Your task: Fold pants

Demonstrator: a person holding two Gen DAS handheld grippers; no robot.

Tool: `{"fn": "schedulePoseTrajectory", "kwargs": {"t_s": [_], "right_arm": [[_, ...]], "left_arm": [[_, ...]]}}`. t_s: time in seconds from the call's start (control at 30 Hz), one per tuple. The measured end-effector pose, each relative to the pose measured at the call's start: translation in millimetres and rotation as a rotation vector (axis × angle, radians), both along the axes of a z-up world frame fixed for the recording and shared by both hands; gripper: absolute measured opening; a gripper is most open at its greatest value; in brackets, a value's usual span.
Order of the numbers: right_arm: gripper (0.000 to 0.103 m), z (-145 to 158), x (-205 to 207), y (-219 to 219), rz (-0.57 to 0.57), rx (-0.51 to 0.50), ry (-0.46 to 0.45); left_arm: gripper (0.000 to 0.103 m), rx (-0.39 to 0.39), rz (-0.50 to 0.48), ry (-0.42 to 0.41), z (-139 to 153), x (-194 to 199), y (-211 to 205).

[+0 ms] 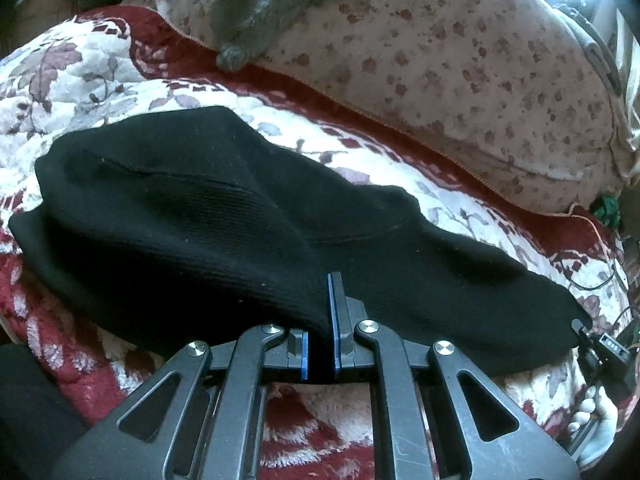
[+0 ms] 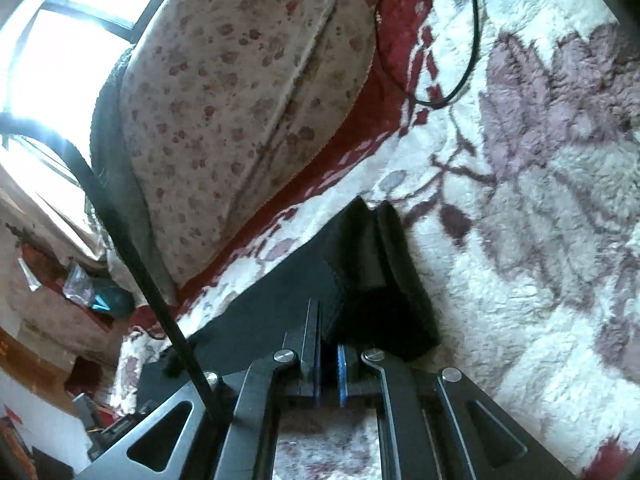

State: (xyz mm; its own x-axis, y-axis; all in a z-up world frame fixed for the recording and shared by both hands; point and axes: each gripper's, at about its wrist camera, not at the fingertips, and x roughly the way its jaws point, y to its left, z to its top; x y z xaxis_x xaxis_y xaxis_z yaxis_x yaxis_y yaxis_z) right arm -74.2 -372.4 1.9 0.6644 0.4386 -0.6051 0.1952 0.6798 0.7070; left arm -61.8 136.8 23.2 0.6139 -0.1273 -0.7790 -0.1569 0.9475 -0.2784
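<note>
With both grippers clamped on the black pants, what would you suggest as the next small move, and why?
Probably carry both ends across and lay them down: the left gripper and right gripper are shut on the black pants, which drape raised over the floral blanket.

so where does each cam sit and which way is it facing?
Left wrist: on the left tool, looking down along its fingers at black pants on a floral blanket; a gloved hand with the right tool at the lower right.
Right wrist: on the right tool, looking down at the pants, window behind.
Shared: pants, blanket, spotted pillow.
</note>
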Motion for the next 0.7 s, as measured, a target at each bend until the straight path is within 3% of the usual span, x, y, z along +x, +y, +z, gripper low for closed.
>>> {"fn": "schedulePoseTrajectory", "kwargs": {"t_s": [0.1,0.23,0.4,0.5,0.53,0.6,0.67,0.7], "right_arm": [[0.005,8,-2,2,-0.007,0.008,-0.012],[0.005,34,1,-4,0.011,-0.067,-0.060],[0.005,16,-2,-7,-0.009,-0.078,0.000],[0.006,-1,-4,-6,-0.019,-0.074,0.044],[0.008,-1,-5,-8,-0.029,-0.061,0.041],[0.023,6,-6,-12,-0.046,-0.067,0.065],[0.031,17,-10,-14,-0.072,-0.096,0.074],[0.032,24,-14,-14,-0.073,-0.101,0.061]], "left_arm": [[0.007,-0.011,0.005,-0.016,3,-3,1],[0.007,0.000,-0.020,-0.032,13,1,-6],[0.007,0.017,-0.026,-0.012,1,-4,-15],[0.008,-0.045,-0.012,-0.021,-1,-6,-5],[0.010,-0.067,-0.007,-0.019,0,-8,-1],[0.015,-0.084,-0.005,-0.012,2,-12,4],[0.020,-0.079,0.002,-0.013,8,-19,11],[0.028,-0.071,0.010,-0.019,12,-24,14]]}}
